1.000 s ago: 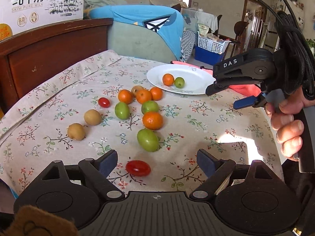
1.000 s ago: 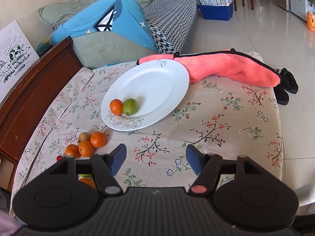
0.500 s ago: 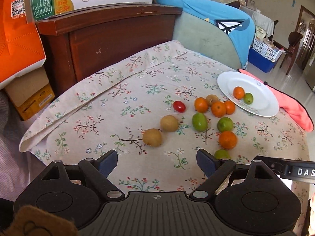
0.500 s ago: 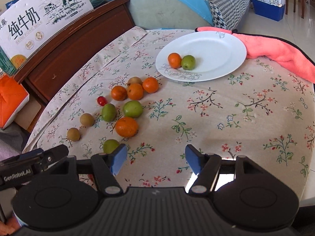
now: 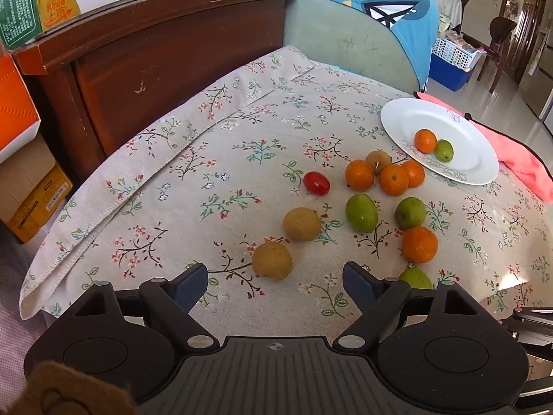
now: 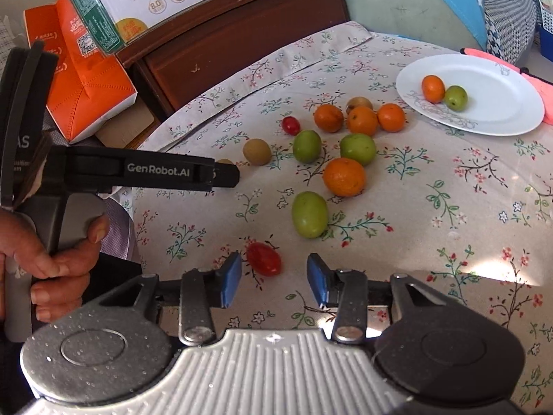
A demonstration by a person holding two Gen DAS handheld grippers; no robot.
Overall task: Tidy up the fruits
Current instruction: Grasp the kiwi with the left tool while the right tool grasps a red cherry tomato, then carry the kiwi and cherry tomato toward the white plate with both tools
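While closing, right gripper [image 6: 273,278] jaws still apart, nothing clamped, red tomato [image 6: 263,258] just beyond the left pad. Left gripper [image 5: 275,285] jaws closing too, wide apart above brown fruit [image 5: 271,260]. Far right on table: plate [image 5: 477,145] with orange [image 5: 425,140], green fruit [image 5: 443,150].

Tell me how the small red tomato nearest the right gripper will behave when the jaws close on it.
The red tomato looks smooth and glossy, so it may slip between the closing jaws of the right gripper. It is oval and lies loose on the flat tablecloth, so a nudge would probably roll it. Its thin skin suggests a hard squeeze could burst it.
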